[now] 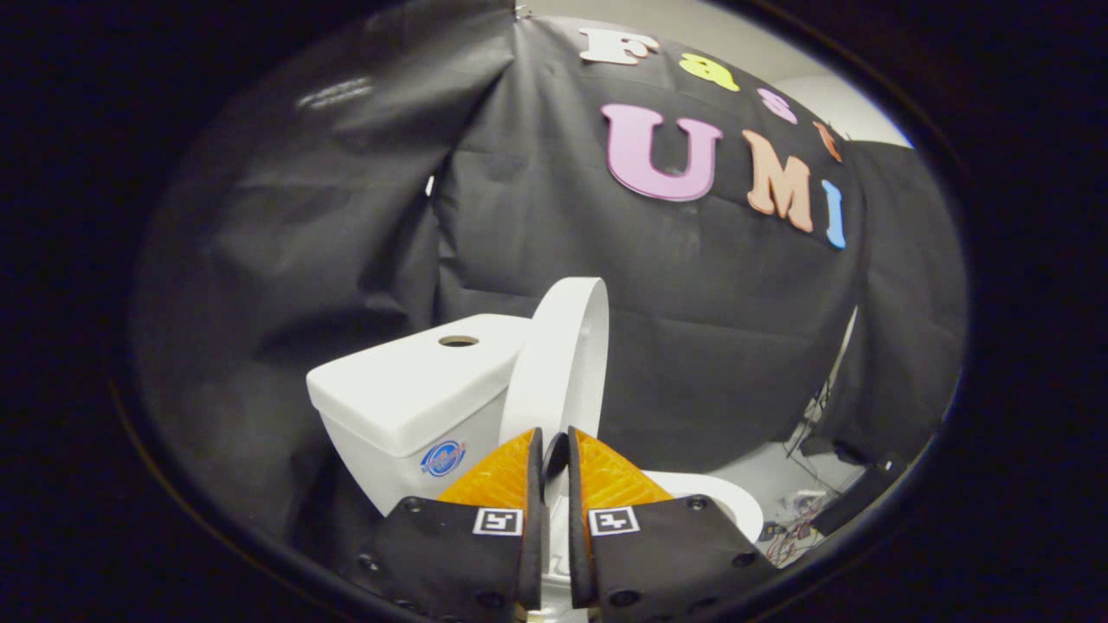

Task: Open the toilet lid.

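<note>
One toilet lid [561,363], one tank [407,402] with one round hole [458,341], one bowl rim [718,502], one gripper [555,450] with two fingers [502,476].

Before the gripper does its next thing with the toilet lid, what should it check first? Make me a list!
1. Is the toilet lid up? Ok: it stands raised, edge-on, beside the tank.
2. Is the lid resting against the tank? Cannot tell: they look close, but contact is not clear.
3. Does the gripper hold the lid? Cannot tell: the fingers are nearly together with a thin gap, and the lid's lower edge sits just ahead of them.
4. Is the bowl rim uncovered? Ok: it shows beyond the right finger.
5. Is the path back safe? Cannot tell: loose cables lie on the floor past the bowl.
</note>
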Tool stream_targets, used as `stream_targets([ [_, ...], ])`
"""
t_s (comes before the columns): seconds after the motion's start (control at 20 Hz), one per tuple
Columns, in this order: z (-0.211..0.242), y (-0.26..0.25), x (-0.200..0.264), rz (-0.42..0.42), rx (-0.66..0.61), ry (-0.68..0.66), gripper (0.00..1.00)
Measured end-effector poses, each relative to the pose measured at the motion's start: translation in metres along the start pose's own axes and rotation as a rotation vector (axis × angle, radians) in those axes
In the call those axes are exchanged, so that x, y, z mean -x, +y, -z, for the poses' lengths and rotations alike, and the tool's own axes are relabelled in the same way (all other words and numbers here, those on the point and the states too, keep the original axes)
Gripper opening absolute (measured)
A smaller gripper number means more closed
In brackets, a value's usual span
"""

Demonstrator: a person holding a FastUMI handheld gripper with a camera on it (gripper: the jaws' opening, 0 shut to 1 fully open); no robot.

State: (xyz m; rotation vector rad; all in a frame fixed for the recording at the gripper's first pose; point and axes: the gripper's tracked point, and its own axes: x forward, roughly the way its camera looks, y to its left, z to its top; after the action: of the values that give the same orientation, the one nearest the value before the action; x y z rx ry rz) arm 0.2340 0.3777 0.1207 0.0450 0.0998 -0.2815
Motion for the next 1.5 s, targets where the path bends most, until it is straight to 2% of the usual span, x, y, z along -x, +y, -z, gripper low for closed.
stream_targets([
  [0.2, 0.004, 0.015, -0.002, -0.012, -0.009, -0.01, 0.14],
  [0.3, 0.004, 0.033, -0.007, -0.094, -0.029, -0.006, 0.14],
  [0.5, -0.001, 0.039, 0.0, -0.127, 0.082, -0.017, 0.48],
  [0.6, -0.002, 0.045, 0.004, -0.171, 0.123, -0.027, 0.65],
  [0.8, -0.002, 0.049, 0.014, -0.243, 0.121, -0.034, 1.0],
  [0.9, -0.006, 0.048, 0.019, -0.299, 0.076, -0.047, 0.99],
  [1.05, -0.012, 0.03, 0.03, -0.314, 0.007, -0.049, 0.98],
  [1.3, -0.034, -0.001, 0.051, -0.356, 0.006, -0.097, 0.98],
  [1.5, -0.048, -0.044, 0.063, -0.349, 0.009, -0.115, 0.98],
])
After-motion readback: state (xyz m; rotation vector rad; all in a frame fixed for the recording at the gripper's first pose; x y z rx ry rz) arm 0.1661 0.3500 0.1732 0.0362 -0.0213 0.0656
